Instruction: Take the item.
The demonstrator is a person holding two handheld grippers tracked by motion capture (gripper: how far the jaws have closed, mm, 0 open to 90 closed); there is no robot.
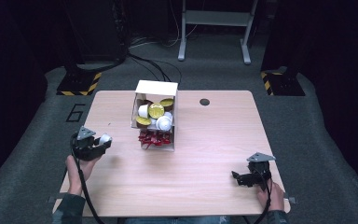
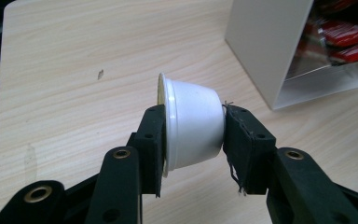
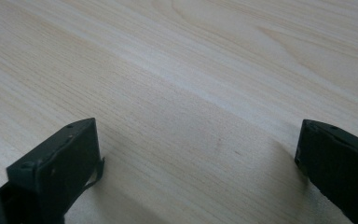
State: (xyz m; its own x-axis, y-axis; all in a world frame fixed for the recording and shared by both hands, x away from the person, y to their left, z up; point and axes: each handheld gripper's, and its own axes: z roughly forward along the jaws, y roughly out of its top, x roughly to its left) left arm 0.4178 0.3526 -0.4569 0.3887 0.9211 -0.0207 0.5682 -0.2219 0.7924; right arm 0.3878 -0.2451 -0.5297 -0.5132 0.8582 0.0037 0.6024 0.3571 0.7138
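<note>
Left gripper view, white cup [image 2: 193,126] clamped sideways, left gripper [image 2: 193,140]

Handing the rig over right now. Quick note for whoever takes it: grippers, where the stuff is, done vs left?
Left gripper: shut on a white capsule, held on its side above the table, left of the white box.
Right gripper: open, holding nothing, low over bare table at the near right.
The box lies open on its side, with white and gold-lidded capsules inside and red packets at its near end.
Done: one capsule is out in the left gripper. Left: apparently setting it down, then the rest.
</note>
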